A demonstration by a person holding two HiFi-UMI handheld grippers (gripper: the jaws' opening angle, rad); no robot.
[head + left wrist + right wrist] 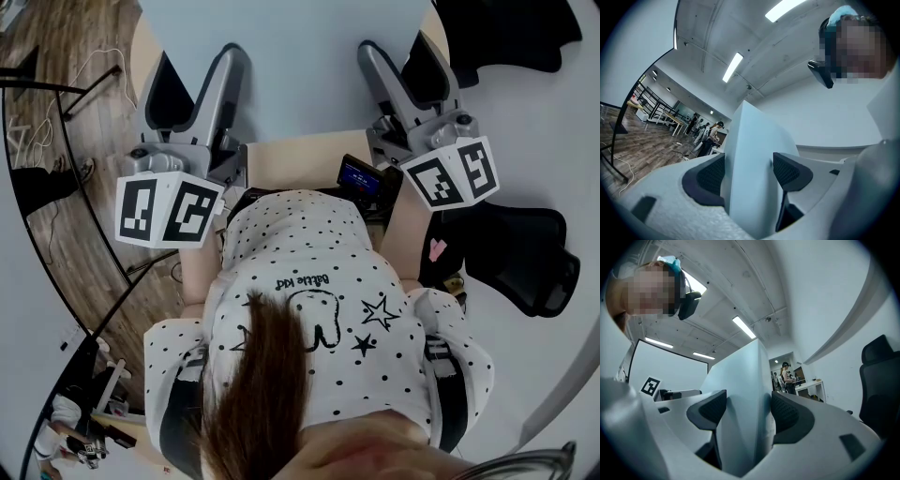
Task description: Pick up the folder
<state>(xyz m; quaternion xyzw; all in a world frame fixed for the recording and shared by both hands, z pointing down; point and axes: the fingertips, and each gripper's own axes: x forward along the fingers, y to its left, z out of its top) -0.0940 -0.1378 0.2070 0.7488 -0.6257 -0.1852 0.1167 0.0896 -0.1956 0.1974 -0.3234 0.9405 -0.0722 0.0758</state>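
Room: an open hall with white walls and long ceiling lights (733,67). There is wood floor (56,216) on the left, with loose cables lying on it. A black office chair (525,253) stands at the right. Far off, several people (710,133) stand at work tables.

Surface: a tan table (300,159) shows as a narrow strip just in front of the person. A small device with a blue screen (361,176) sits at its right near edge.

Folder (300,66): a pale blue-white sheet held up between both tools on the far side of the table strip. It fills the top centre of the head view. I cannot tell whether its far edge touches anything.

Left hand-held gripper (197,70): in its own view the two dark ribbed pads press on either side of the folder (754,140), which rises above them against the ceiling.

Right hand-held gripper (408,66): it is likewise clamped on the folder (740,376), with a pad flat against each face.

Edges: the two grips sit well apart, one toward the folder's left side and one toward its right.

Clearance: the floor is open on the left. The right side is crowded by the chair, and a second dark seat (506,37) stands at the far right.
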